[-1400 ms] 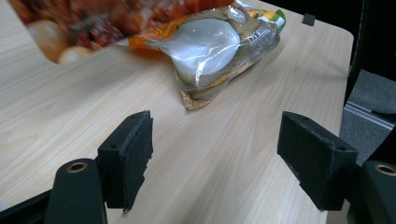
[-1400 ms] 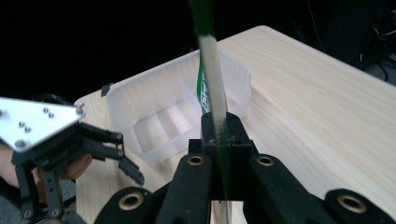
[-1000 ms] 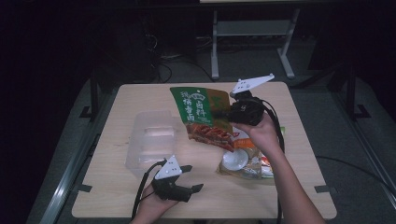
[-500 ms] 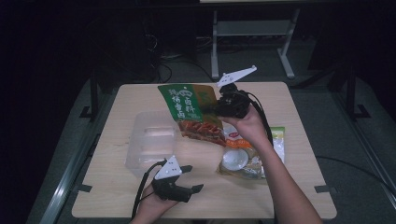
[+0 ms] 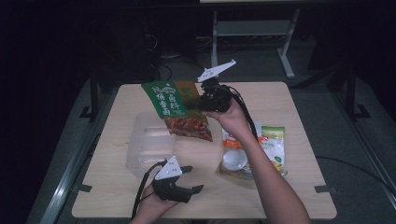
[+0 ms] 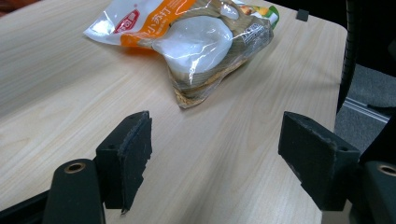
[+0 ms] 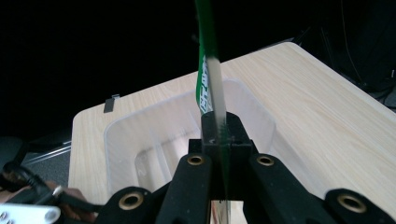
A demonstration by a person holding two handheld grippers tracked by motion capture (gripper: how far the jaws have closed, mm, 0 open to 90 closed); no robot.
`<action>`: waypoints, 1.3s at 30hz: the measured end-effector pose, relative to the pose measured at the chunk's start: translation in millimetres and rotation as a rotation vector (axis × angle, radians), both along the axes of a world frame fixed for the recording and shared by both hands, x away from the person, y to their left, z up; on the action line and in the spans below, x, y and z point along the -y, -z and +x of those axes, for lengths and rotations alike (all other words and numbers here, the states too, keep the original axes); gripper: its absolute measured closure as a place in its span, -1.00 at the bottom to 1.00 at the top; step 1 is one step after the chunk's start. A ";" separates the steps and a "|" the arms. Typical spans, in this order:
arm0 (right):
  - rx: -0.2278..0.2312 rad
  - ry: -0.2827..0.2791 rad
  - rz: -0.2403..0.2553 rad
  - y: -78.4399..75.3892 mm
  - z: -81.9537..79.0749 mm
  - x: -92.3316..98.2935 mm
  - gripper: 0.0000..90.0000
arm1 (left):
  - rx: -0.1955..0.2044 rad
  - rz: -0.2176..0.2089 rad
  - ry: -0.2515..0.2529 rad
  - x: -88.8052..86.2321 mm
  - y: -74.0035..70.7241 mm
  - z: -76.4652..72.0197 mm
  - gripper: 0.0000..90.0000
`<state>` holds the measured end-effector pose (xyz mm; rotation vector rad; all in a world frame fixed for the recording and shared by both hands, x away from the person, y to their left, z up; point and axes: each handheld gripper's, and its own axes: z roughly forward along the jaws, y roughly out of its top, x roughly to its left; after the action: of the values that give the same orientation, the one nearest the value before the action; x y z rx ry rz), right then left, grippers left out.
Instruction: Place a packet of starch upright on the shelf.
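The right gripper [image 5: 201, 105] pinches a snack bag [image 5: 176, 110] by its edge, jaws clamped flat on the foil. The bag is green at the top with pale lettering, and its lower part shows reddish-orange food through or printed on the front. It hangs off the table, out to the side of the fingers, above the near edge of a clear plastic tray [image 5: 148, 145]. In the right gripper view the bag [image 7: 207, 70] runs edge-on straight up from the closed fingers, with the tray [image 7: 154, 135] below and beyond them.

The left gripper [image 5: 190, 179] rests low near the table's front edge, jaws spread wide with nothing between them. Beyond its fingers [image 6: 128, 154] lies a clear packet [image 6: 196, 42] with orange print and a white lump inside.

The table [image 5: 299, 102] is pale wood grain; the room around it is dark, with a metal stand [image 5: 252, 32] behind.
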<state>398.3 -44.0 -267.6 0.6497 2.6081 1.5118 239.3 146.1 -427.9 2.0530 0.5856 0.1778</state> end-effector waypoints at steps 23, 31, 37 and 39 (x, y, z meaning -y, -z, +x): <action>-0.001 -0.035 0.009 1.0 32.7 -49.0 1.00 | -0.021 0.001 -0.009 -3.1 2.9 3.3 -0.44; -0.016 -0.045 0.022 6.4 47.2 -78.5 1.00 | -0.026 0.002 -0.010 -4.9 2.9 5.9 -0.44; -0.026 -0.051 0.027 13.9 58.3 -98.1 1.00 | -0.025 -0.007 -0.016 -6.3 2.4 5.0 -0.44; -0.033 -0.048 0.033 18.5 62.0 -103.6 1.00 | -0.024 -0.005 -0.016 -6.4 2.4 4.9 -0.44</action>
<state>460.3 59.6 -286.0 0.6245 2.6469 1.5748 244.2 152.5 -430.3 2.0488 0.6165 0.1614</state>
